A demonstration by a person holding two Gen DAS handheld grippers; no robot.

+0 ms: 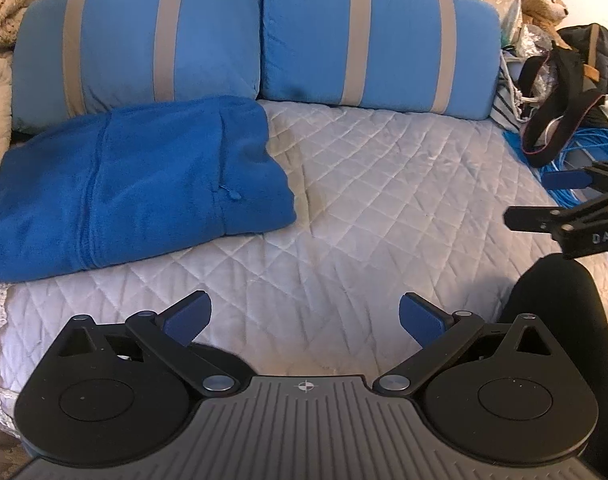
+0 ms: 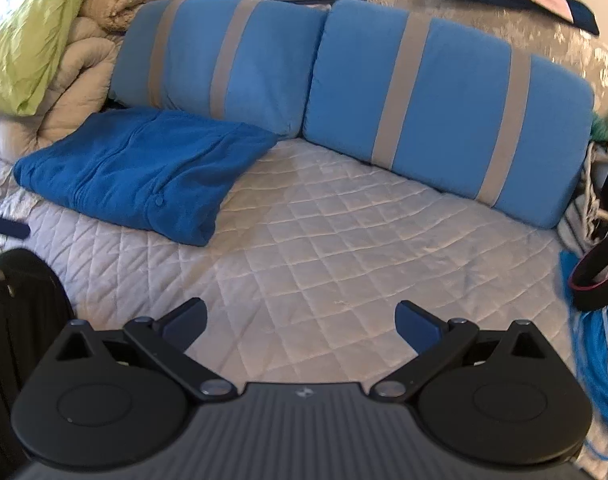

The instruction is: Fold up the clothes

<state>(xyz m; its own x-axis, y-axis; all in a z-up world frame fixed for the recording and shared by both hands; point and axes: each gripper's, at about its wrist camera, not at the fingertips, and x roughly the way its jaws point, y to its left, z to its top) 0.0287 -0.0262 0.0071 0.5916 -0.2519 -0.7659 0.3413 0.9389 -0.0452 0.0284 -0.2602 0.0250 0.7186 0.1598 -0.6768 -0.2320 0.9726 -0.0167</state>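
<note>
The folded blue fleece (image 1: 132, 184) lies at the quilted cover's (image 1: 384, 200) back left corner; left gripper (image 1: 305, 318) and right gripper (image 2: 300, 322) both spread wide, holding nothing.

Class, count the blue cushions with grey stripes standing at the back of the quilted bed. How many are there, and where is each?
2. One cushion stands at the back left, behind the folded blue fleece; the other cushion stands beside it, to the right. None seems hidden.
</note>
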